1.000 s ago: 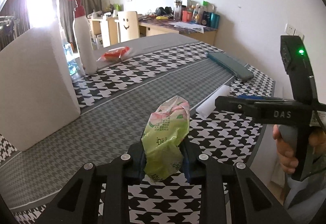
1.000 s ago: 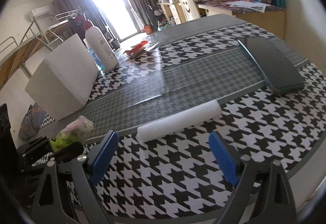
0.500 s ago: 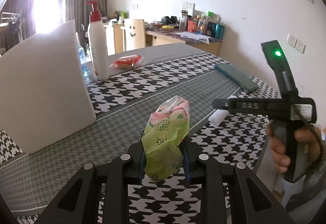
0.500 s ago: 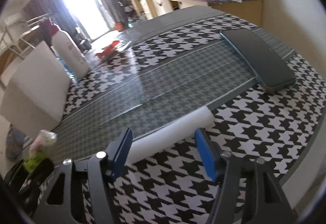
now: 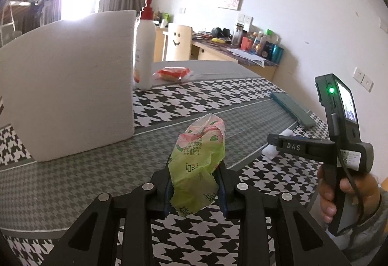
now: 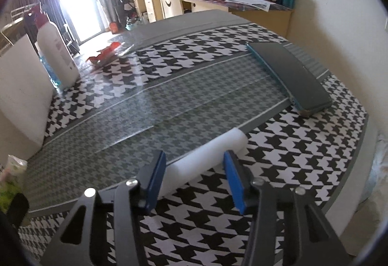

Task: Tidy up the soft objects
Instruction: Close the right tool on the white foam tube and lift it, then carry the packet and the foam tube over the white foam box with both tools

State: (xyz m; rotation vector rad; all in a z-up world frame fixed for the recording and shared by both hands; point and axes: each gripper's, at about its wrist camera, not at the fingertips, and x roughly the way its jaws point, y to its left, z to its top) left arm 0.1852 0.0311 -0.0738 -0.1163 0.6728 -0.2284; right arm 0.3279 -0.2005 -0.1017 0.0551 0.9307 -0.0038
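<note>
Currently the left gripper (image 5: 196, 183) is clamped on one green-and-pink tissue pack (image 5: 197, 164), crumpled plastic, standing upright between the pads and lifted clear of the houndstooth tablecloth (image 5: 169, 106).

The right gripper (image 6: 195, 176), held in a hand (image 5: 346, 191), points steeply down at the table. Its jaws are closing. One white foam roll (image 6: 208, 157) lies flat on the cloth between the blue pads (image 6: 234, 181), crossing the gap at a slant. A sliver of cloth shows between roll and right pad; contact on the left pad cannot be told.

Containers:
- One white pump bottle (image 5: 143, 48), red pump head, upright, far beyond the left gripper and to its left. Opaque; contents not visible.
- One red packet (image 5: 173, 72), just right of the bottle, flat on the cloth. Contents not legible.

Other counts:
- One large white foam block (image 5: 70, 84), standing, left of the left gripper and ahead of it.
- One dark teal flat case (image 6: 291, 77), ahead of the right gripper and to its right, well apart from the roll.
- Desk (image 6: 262, 12) behind the table with many bottles and cups; too small to count.
</note>
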